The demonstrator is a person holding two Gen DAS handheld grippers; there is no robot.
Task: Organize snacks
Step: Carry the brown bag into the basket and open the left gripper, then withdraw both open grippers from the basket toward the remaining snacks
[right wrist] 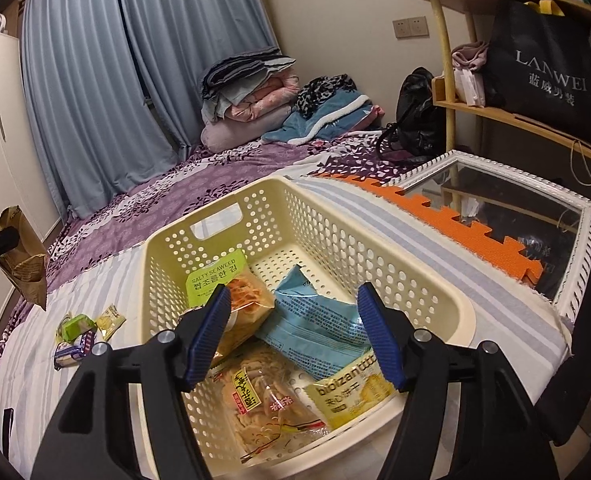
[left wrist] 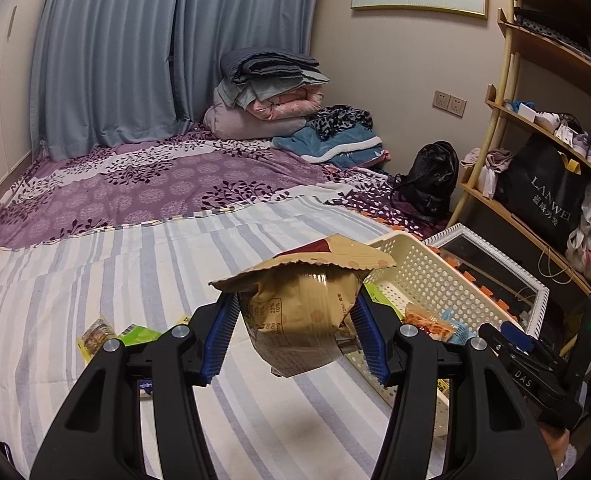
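The left gripper (left wrist: 295, 332) is squeezing a tan snack bag (left wrist: 303, 312), holding it up over the striped sheet (left wrist: 135, 280). The right gripper (right wrist: 295, 336) is hanging wide open over the basket (right wrist: 435, 292), holding nothing. Little snacks (right wrist: 83, 332) are lying beside the basket.

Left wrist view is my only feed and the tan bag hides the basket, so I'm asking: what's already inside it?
Observer: Four packets lie in the cream basket: a salty seaweed pack, a blue pack, a noodle-like pack and a yellow biscuit pack.
Operator: Is the right gripper holding anything?
Observer: No, the right gripper is open above the basket.
Operator: Room for mine?
Observer: Yes, the basket's far half shows bare floor.
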